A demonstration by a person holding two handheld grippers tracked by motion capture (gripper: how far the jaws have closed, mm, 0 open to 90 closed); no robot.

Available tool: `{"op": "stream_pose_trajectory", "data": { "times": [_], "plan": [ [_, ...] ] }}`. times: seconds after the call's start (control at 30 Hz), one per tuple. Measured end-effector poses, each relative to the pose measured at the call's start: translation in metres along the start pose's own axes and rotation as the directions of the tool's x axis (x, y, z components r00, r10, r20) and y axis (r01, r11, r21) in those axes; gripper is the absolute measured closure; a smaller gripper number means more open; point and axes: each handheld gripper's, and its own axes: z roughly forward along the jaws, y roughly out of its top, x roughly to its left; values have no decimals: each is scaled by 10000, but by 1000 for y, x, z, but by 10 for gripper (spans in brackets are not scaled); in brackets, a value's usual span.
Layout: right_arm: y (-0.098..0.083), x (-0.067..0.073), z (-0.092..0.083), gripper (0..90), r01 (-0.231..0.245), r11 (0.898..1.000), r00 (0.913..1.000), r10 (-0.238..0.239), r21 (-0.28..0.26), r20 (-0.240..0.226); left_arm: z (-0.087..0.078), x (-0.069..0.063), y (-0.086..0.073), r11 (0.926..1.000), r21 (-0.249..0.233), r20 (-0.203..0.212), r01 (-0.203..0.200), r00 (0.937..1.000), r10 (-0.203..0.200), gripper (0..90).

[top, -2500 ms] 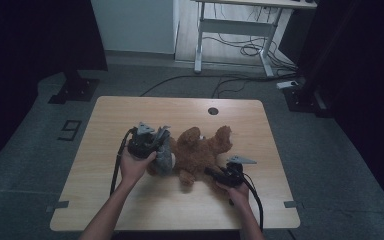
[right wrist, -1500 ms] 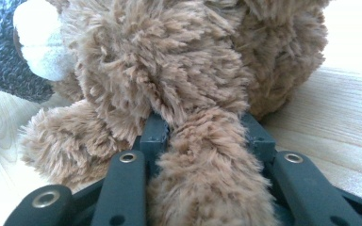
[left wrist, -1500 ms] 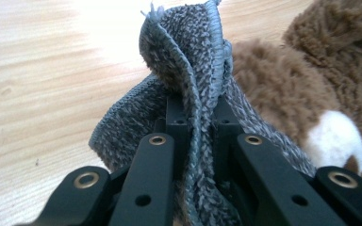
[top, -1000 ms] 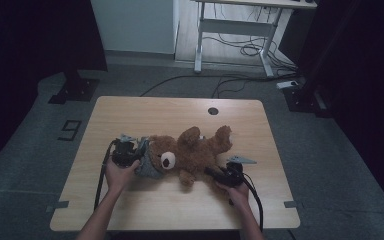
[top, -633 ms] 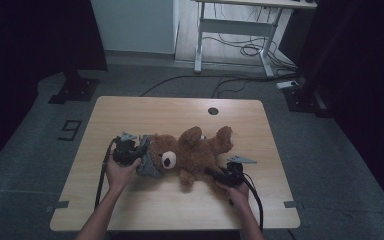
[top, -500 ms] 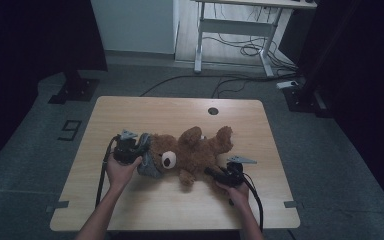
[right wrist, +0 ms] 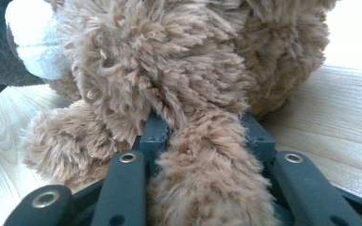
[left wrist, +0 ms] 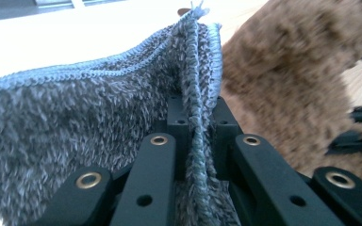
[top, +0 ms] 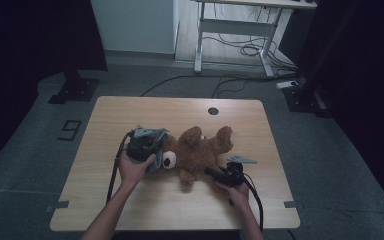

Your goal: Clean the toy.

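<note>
A brown teddy bear [top: 200, 150] lies on the wooden table [top: 130, 110], its head toward my left hand. My left gripper [top: 156, 151] is at the bear's head, shut on the folded edge of a grey knitted cloth [left wrist: 99, 108]. In the left gripper view the left gripper [left wrist: 195, 108] pinches that edge, with the bear [left wrist: 287, 84] just behind it. My right gripper [top: 215, 172] lies low on the table at the bear's lower side. In the right gripper view the right gripper [right wrist: 205, 122] is shut on a furry limb [right wrist: 212, 183] of the bear.
A round cable hole [top: 213, 110] sits near the table's far edge. Beyond the table stands a white desk frame [top: 230, 30] with cables on the floor. A dark stand foot [top: 72, 90] is at the far left. Black cables trail from both grippers toward me.
My left gripper has risen and moved right toward the bear's head, taking the grey cloth with it. The right gripper has held still on the limb.
</note>
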Motion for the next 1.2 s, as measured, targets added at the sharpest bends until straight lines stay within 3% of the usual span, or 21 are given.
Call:
{"op": "stream_pose_trajectory", "data": {
  "times": [0.17, 0.27, 0.3, 0.33, 0.37, 0.43, 0.53, 0.63, 0.8, 0.9, 1.0, 1.13, 1.2],
  "plan": [
    [0, 0, 0, 621, 23, 10000, 10000, -23, -29, 7, 3, -15, 13, 9997, -140, 356, -207, 9991, 212, 826],
    [0, 0, 0, 620, 1, 10000, 10000, -1, -1, -6, 14, -39, 27, 9981, -219, 780, -582, 9952, 598, 826],
    [0, 0, 0, 621, -3, 10000, 10000, 3, -3, -7, 14, -39, 27, 9981, -219, 780, -582, 9952, 598, 826],
    [0, 0, 0, 621, -5, 10000, 10000, 5, -1, -11, 21, -52, 33, 9977, -248, 1167, -626, 9910, 650, 826],
    [0, 0, 0, 621, -5, 10000, 10000, 5, -1, -11, 21, -52, 33, 9977, -248, 1167, -626, 9910, 650, 826],
    [0, -1, 0, 621, -27, 10000, 10000, 27, -27, -36, 33, -70, 40, 9970, -261, 1638, -729, 9835, 762, 826],
    [0, -1, 0, 621, -22, 10000, 10000, 22, -18, -51, 44, -89, 45, 9943, -192, 1784, -1046, 9782, 1063, 826],
    [0, -1, 0, 621, -11, 10000, 10000, 11, -35, -50, 56, -100, 45, 9910, 78, 1600, -1337, 9784, 1308, 825],
    [0, -1, 0, 624, -16, 10000, 10000, 15, -38, -76, 74, -94, 38, 9900, 698, 1310, -1223, 9850, 1125, 824],
    [0, 0, 0, 628, 15, 10000, 10000, -15, -28, -39, 73, -88, 35, 9915, 702, 1119, -1095, 9885, 1013, 826],
    [0, 0, 0, 630, 10, 10000, 10000, -10, -29, -37, 69, -82, 32, 9890, 768, 779, -1263, 9897, 1204, 825],
    [0, 0, 0, 632, 40, 10000, 10000, -40, -46, 13, 66, -61, 22, 9860, 1084, 96, -1266, 9919, 1263, 824],
    [0, 1, 0, 633, 61, 10000, 10000, -61, -57, 34, 62, -43, 14, 9914, 1086, 183, -729, 9973, 713, 824]
  ]
}}
